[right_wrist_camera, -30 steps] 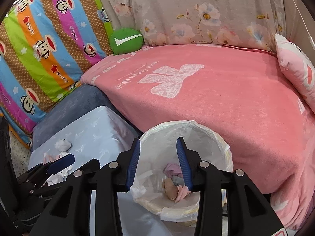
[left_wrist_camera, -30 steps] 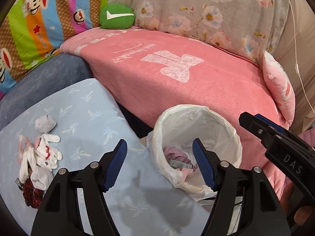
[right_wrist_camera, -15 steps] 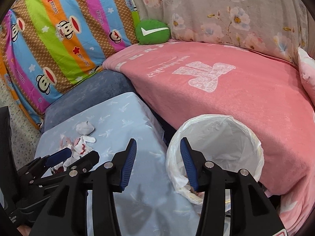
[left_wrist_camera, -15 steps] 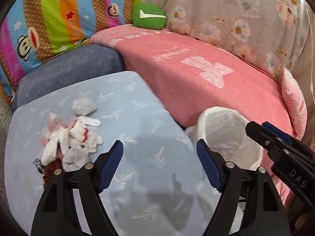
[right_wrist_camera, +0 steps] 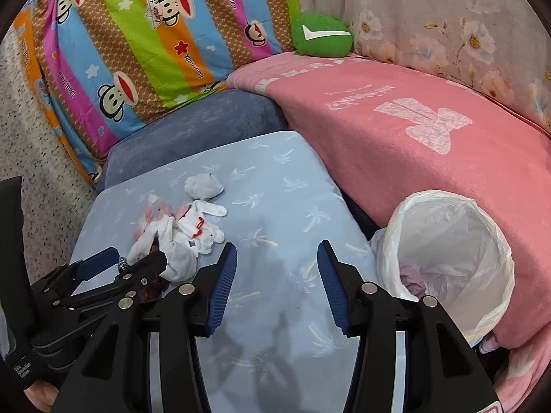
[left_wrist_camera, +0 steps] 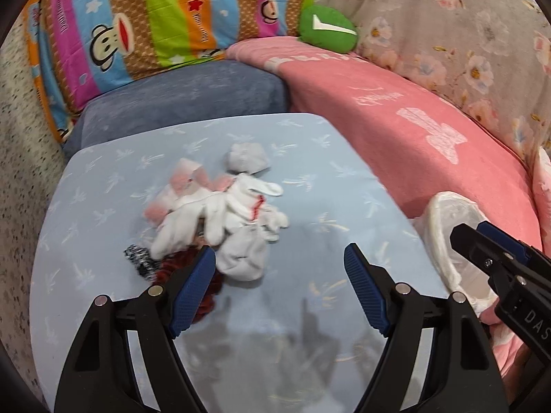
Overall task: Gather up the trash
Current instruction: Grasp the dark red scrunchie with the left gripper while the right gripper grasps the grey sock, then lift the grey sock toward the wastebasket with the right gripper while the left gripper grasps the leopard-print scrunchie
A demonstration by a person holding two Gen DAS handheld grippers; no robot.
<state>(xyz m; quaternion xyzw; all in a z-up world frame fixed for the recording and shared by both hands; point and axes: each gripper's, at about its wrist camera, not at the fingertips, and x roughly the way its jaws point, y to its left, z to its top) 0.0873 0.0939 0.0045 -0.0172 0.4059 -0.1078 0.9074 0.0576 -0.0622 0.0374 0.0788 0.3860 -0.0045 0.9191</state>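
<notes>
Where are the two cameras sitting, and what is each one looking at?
Left wrist: sits on the left gripper, looks down at the white sock pile on the blue table; its open fingers and the right gripper's tip show.
Right wrist: sits on the right gripper, faces table and lined trash bin; the left gripper shows at left.
Both share socks, table, bin and green cushion.

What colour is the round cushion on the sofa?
Green cushion with a white tick, clearest in the right wrist view.
</notes>
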